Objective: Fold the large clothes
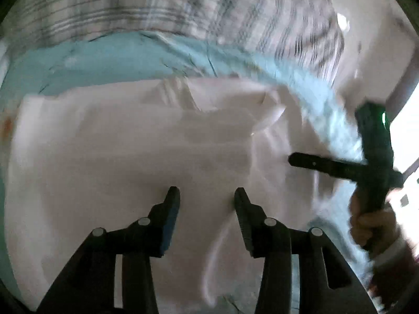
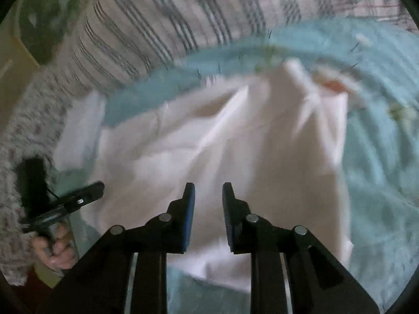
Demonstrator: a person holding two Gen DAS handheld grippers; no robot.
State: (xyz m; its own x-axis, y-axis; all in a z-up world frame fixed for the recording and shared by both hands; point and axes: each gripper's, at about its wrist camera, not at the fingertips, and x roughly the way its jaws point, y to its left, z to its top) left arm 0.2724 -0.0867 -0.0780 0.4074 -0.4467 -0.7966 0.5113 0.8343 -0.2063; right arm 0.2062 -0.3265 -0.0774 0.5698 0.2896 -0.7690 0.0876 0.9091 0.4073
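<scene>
A large white garment [image 1: 136, 141] lies spread and partly folded on a light blue bed sheet [image 1: 104, 62]. It also shows in the right wrist view [image 2: 235, 141], rumpled, with a raised fold at its far end. My left gripper [image 1: 207, 196] is open and empty, its fingers hovering over the white cloth. My right gripper [image 2: 208, 191] is open and empty above the garment's near part. The right gripper also shows in the left wrist view [image 1: 296, 158], at the garment's right edge. The left gripper shows in the right wrist view [image 2: 97, 188], at the garment's left edge. Both views are motion-blurred.
A striped grey-and-white blanket or pillow [image 1: 183, 5] lies along the far side of the bed; it also shows in the right wrist view [image 2: 162, 26]. The blue sheet [image 2: 387, 157] extends to the right of the garment. A fuzzy sleeve [image 2: 15, 141] covers the person's arm at left.
</scene>
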